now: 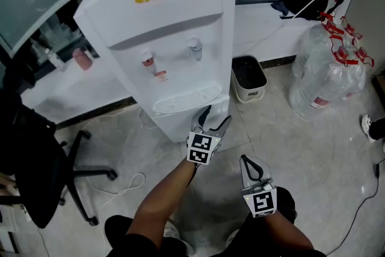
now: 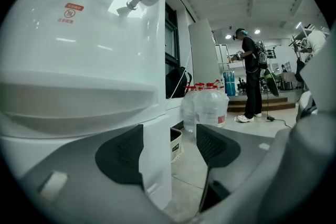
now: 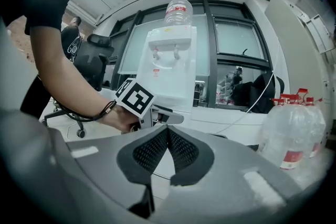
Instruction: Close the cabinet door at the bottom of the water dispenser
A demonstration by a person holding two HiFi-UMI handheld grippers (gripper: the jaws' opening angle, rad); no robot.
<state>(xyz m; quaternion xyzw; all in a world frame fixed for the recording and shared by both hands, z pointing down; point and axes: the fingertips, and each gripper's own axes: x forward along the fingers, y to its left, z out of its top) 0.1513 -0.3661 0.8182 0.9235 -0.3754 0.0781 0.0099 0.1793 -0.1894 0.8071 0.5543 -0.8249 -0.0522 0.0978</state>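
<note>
The white water dispenser [image 1: 162, 39] stands in the middle of the head view, and its lower cabinet [image 1: 180, 124] reaches the floor. My left gripper [image 1: 216, 116] is open, right at the cabinet's front right corner. In the left gripper view [image 2: 169, 149] a white vertical edge of the cabinet [image 2: 156, 165] stands between the two dark pads, close to the left one; I cannot tell if it touches. My right gripper [image 1: 251, 161] hangs lower right over the floor, shut with nothing in it [image 3: 168, 131]. Ahead of it are the dispenser [image 3: 170, 71] and the left gripper [image 3: 157, 115].
A black office chair [image 1: 36, 171] stands at the left, with a white cable [image 1: 126, 183] on the floor beside it. A small waste bin [image 1: 248, 78] and bagged water bottles [image 1: 328, 69] sit right of the dispenser. A person [image 2: 252, 81] stands far off.
</note>
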